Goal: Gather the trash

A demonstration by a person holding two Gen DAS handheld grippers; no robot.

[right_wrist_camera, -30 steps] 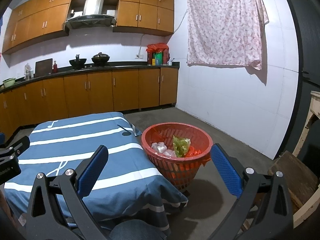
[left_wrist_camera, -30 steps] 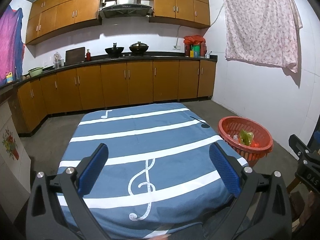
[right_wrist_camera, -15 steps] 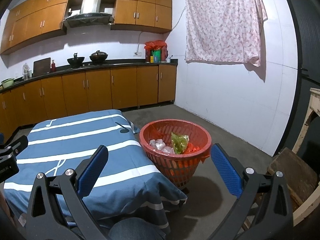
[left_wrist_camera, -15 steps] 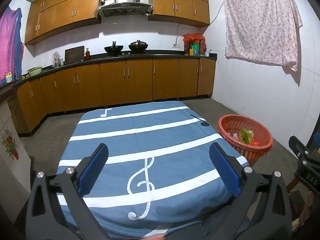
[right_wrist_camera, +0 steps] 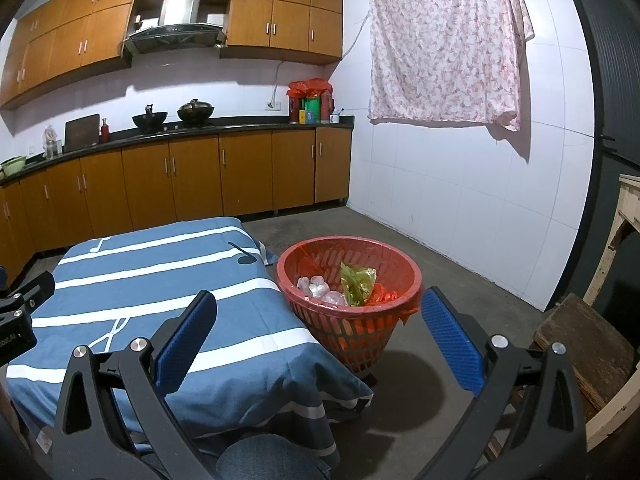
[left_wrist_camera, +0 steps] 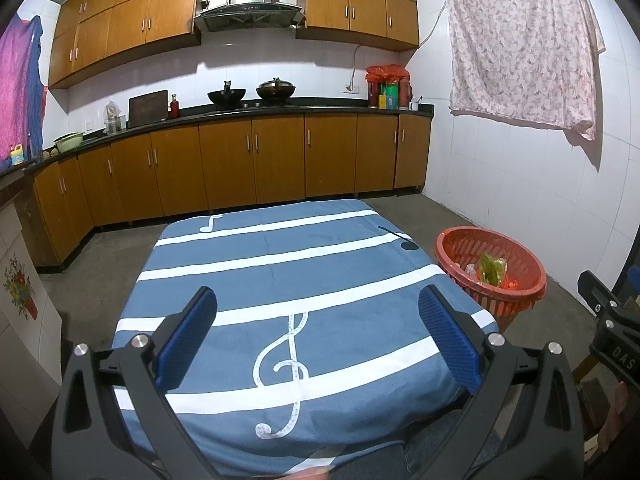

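The round red plastic lattice basket stands on the grey concrete floor just beside the table's right edge, at about two o'clock from the left gripper. It already holds the trash: a crumpled green foil wrapper, some clear crinkled plastic pieces and orange scraps beneath. The table's blue cloth with white stripes and music notes shows nothing lying on it, so the collecting looks finished — or nearly so, since no litter is visible on the floor in either view.

Both claws stand wide apart and empty: the left over the near edge of the cloth, the right gripper framing the basket at twelve o'clock.

Against the earlier frames, both views have risen and pulled back a little; the basket's contents look the same.
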